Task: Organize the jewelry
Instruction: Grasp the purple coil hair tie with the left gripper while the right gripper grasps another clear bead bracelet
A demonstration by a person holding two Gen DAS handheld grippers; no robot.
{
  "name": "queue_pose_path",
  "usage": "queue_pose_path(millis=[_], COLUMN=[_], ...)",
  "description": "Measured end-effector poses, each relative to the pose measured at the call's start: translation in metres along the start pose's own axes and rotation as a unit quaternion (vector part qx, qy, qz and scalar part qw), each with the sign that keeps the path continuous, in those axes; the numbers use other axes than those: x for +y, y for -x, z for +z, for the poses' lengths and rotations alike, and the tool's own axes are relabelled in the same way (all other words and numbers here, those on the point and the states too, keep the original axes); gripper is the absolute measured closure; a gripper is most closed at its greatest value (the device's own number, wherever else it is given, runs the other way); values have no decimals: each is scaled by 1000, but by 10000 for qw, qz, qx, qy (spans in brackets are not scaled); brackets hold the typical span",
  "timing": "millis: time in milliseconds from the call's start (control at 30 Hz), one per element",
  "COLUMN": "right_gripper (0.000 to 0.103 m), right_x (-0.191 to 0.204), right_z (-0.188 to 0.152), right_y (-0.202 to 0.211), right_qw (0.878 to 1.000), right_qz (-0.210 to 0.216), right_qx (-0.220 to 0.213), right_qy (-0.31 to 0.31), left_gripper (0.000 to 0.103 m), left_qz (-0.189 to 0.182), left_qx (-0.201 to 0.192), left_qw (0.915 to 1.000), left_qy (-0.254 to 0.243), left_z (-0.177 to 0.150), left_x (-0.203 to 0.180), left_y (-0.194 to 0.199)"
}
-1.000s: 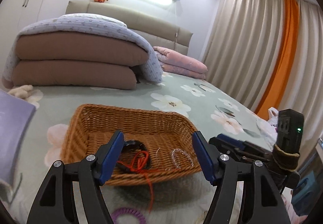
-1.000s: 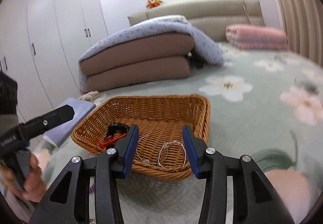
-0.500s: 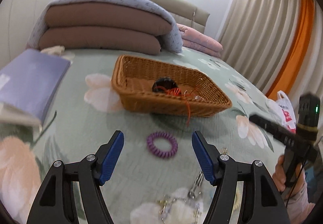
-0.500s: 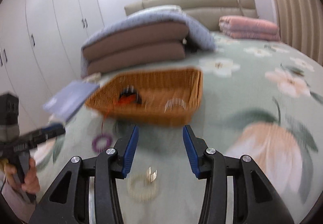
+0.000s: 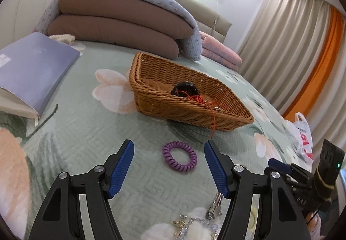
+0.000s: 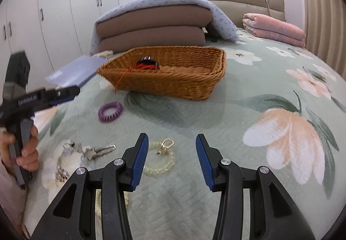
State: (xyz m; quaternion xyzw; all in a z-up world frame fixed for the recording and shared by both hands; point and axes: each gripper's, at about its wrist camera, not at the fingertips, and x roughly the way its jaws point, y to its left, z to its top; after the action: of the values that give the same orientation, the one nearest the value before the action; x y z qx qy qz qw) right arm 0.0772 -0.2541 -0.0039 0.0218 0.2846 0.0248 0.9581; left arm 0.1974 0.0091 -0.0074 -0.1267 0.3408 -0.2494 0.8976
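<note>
Both grippers have drawn back from the wicker basket [image 5: 190, 97] and dropped toward the near part of the bed [image 6: 237, 114]. A second ago each camera looked straight into the basket at close range; it now stands well beyond both, with loose pieces spread on the quilt between.

The left gripper [image 5: 168, 166] is released and empty, its blue pads wide, and its jaws have just narrowed slightly with nothing touching them. The purple coil band [image 5: 180, 159] lies on the quilt in line with the gap, just beyond the tips.

The right gripper [image 6: 172, 160] is likewise released and empty, at a moderate, unchanged width. A pale bead bracelet [image 6: 161, 160] with a gold clasp lies just beside its left pad, partly hidden by it.

Already in the basket: a dark round piece [image 5: 183, 89] and a red cord [image 5: 201, 99] whose tail hangs over the rim onto the quilt. Still outside it, besides the band and bracelet: a chain with silver clasps [image 6: 86, 152] and a fluffy white charm [image 5: 194, 224], near the left hand [image 6: 23, 149].

Judged from this layout, one deposit is finished and the next pick-up is starting, with the band the likely target on the left and the bracelet on the right. Several pieces remain, so the sorting is only partly done.
</note>
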Motion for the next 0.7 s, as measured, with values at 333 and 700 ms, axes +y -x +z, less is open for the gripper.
queue_pose_path(millis=[333, 700], right_gripper=[54, 68], right_x=[-19, -1], right_z=[-3, -11], right_y=[-13, -33], right_qw=[9969, 9965], right_qz=[288, 133], right_qx=[502, 816], right_qy=[-527, -88], left_gripper=[49, 63], left_qz=[380, 631], left_qx=[669, 1199], left_qw=[9963, 9897], left_qy=[-371, -457], left_z=[1, 0], left_x=[-18, -23], left_y=[-36, -75])
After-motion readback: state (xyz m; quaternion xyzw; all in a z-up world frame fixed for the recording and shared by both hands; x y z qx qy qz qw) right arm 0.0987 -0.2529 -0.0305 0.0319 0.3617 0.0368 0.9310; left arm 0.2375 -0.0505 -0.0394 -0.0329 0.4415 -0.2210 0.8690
